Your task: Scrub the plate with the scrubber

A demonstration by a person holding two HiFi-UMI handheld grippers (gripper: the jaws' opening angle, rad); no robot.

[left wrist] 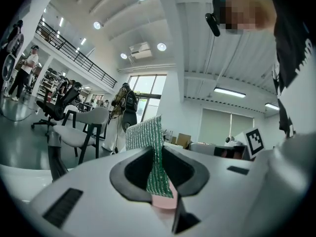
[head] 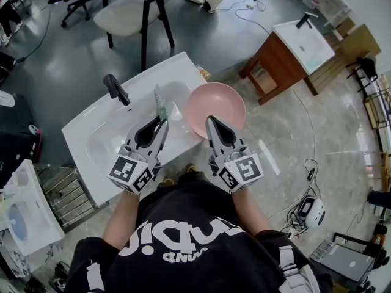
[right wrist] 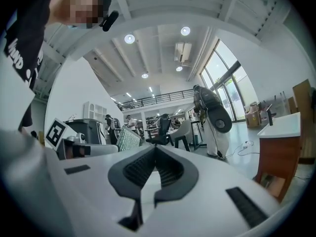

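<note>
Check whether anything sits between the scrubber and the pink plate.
Nothing visible does. The scrubber, clamped in the left gripper, stands just left of the plate, with only bare white sink between them. The shut right gripper hangs over the plate's near edge, off that path.

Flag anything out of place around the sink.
The pink plate appears to hang past the right edge of the white sink, partly over the floor, instead of lying in the basin. Whether it sits there securely cannot be told.
</note>
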